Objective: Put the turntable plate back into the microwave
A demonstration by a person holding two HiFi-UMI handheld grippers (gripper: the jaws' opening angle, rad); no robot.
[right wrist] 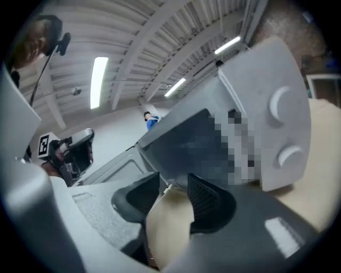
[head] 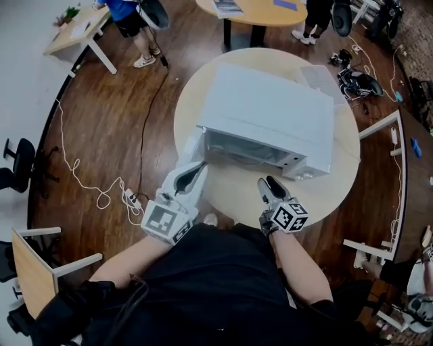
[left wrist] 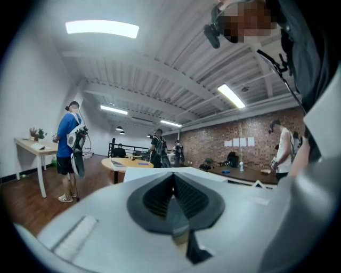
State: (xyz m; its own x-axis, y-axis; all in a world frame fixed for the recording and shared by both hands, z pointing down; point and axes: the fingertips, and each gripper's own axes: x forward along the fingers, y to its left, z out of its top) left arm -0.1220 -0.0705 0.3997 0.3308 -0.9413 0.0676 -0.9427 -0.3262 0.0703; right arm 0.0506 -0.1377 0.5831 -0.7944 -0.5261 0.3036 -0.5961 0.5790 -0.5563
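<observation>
A white microwave (head: 270, 108) stands on a round beige table (head: 237, 196), its front facing me. Its door (head: 192, 145) looks swung open at the left, and the cavity (head: 243, 150) is dim. I see no turntable plate in any view. My left gripper (head: 198, 169) sits by the door's lower edge, its jaws shut (left wrist: 173, 184) with nothing between them. My right gripper (head: 269, 184) hovers over the table in front of the control panel. Its jaws (right wrist: 173, 186) are open, and only bare table shows in the gap. Two round knobs (right wrist: 282, 106) show on the panel.
A white cable and power strip (head: 132, 198) lie on the wooden floor at the left. A person in blue (head: 128, 17) stands by a desk (head: 78, 30) at the far left. Another round table (head: 257, 10) is behind the microwave, and a long desk (head: 406, 155) stands at the right.
</observation>
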